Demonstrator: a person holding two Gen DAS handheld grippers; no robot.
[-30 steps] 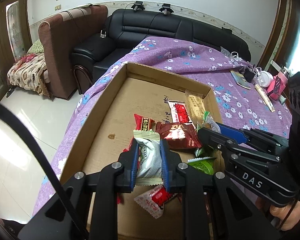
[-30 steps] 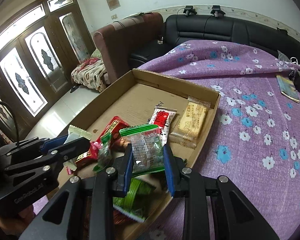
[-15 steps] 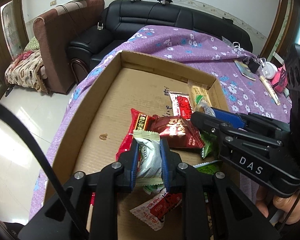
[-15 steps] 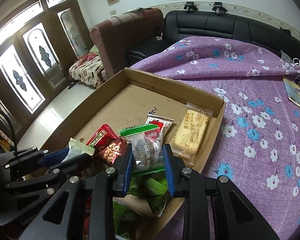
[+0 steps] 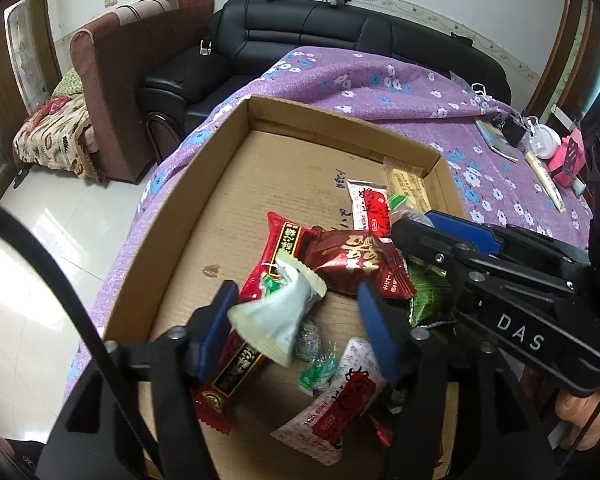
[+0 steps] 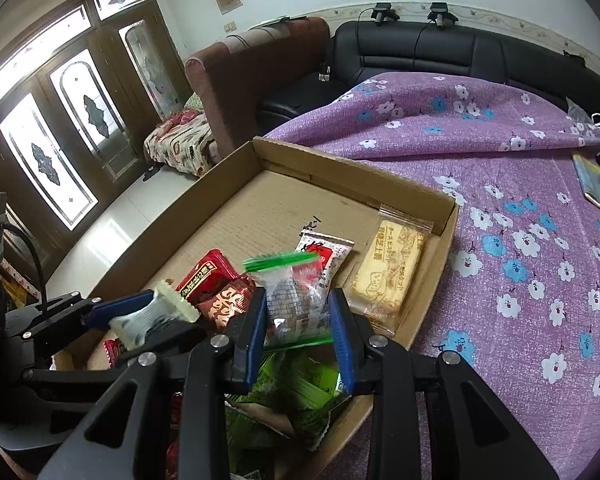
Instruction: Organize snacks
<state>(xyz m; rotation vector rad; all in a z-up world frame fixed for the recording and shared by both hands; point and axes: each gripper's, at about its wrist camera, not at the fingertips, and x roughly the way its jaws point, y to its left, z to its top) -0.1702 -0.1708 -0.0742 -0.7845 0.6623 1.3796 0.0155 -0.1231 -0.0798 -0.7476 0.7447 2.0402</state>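
Cardboard tray [image 5: 204,184] is sitting on the purple flowered cloth [image 6: 520,184], snacks heaped at its near end. At left, the left gripper [image 5: 296,312] is hanging over that heap, its jaws just having been opening and now standing wide, the pale green-white packet [image 5: 276,320] lying loose between them against the left pad. To the right, the right gripper [image 6: 298,334] is squeezing a clear green-edged packet [image 6: 296,300] above the tray's near right corner, with the yellow biscuit pack [image 6: 392,276] lying flat beyond.
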